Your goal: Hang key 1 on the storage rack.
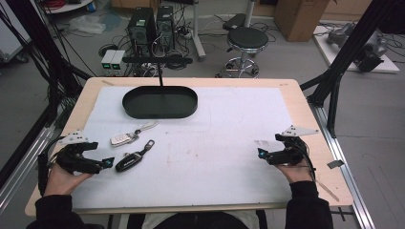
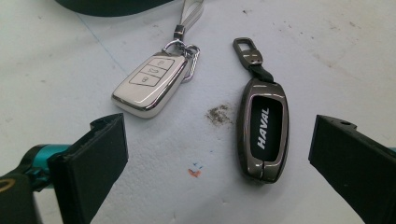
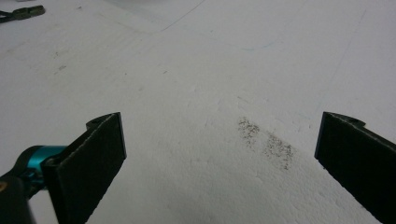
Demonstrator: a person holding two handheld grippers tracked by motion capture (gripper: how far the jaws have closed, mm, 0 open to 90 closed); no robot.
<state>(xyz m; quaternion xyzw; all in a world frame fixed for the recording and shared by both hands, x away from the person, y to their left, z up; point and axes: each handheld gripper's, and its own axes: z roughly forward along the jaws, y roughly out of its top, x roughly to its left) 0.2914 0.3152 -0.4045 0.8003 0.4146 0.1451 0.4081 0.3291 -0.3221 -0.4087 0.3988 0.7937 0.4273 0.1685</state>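
Two car keys lie on the white mat at the left. The dark key fob, marked HAVAL, has a metal clip on a short strap. Beside it rests the white key fob with a pale strap. My left gripper stands open just left of the dark fob, jaws wide, nothing between the pads. Over bare mat at the right side, my right gripper is open as well. A black oval tray sits at the back of the mat.
The white mat covers most of the wooden table. A thin black post rises behind the tray. Smudges mark the mat in front of the right gripper. A stool and computer cases stand on the floor beyond the table.
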